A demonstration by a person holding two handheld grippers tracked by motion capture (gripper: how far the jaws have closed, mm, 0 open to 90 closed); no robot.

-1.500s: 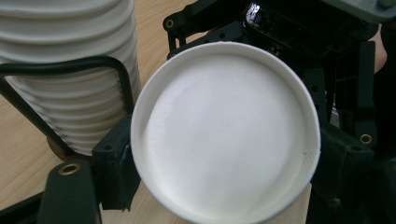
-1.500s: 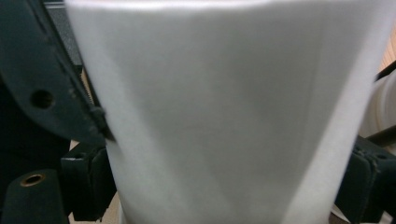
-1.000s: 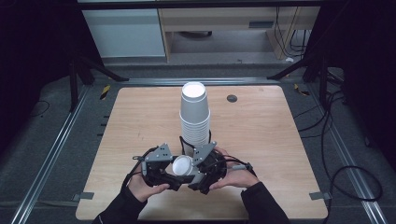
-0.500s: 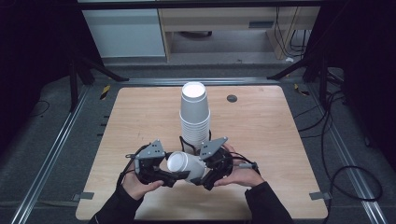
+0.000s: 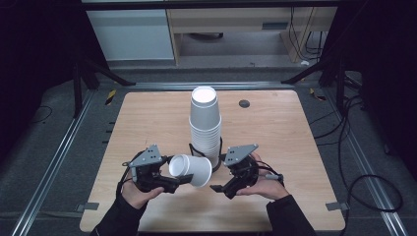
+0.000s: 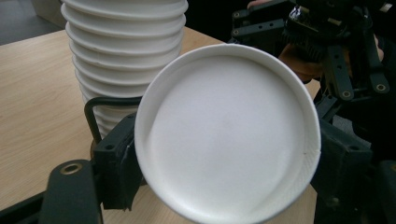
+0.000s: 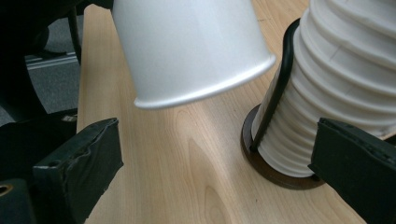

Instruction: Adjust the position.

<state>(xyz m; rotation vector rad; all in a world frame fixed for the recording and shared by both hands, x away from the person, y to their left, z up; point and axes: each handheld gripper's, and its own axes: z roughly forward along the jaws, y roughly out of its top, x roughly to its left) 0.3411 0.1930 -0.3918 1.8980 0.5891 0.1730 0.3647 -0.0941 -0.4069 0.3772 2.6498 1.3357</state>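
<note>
A single white paper cup [image 5: 191,169] lies on its side above the table's near middle, with my left gripper [image 5: 183,175] shut on it. In the left gripper view the cup [image 6: 229,135] turns one round end to the camera, and a black pad [image 6: 119,163] presses each side. My right gripper [image 5: 219,174] stands open just right of the cup; its jaws have just been opening and nothing is between them. In the right gripper view [image 7: 217,163] the cup's wall and rim [image 7: 191,46] hang ahead. A tall stack of white cups [image 5: 205,123] stands behind both grippers.
The stack [image 7: 336,84] sits in a black wire holder on a dark round base [image 7: 275,172]. The wooden table [image 5: 147,118] has a small dark disc [image 5: 244,103] at the back right. Metal rails and cables run along the floor on both sides.
The two grippers have drawn apart. The left one carried the cup leftward, away from the stack's foot, while the right one let go and moved off to the right.
</note>
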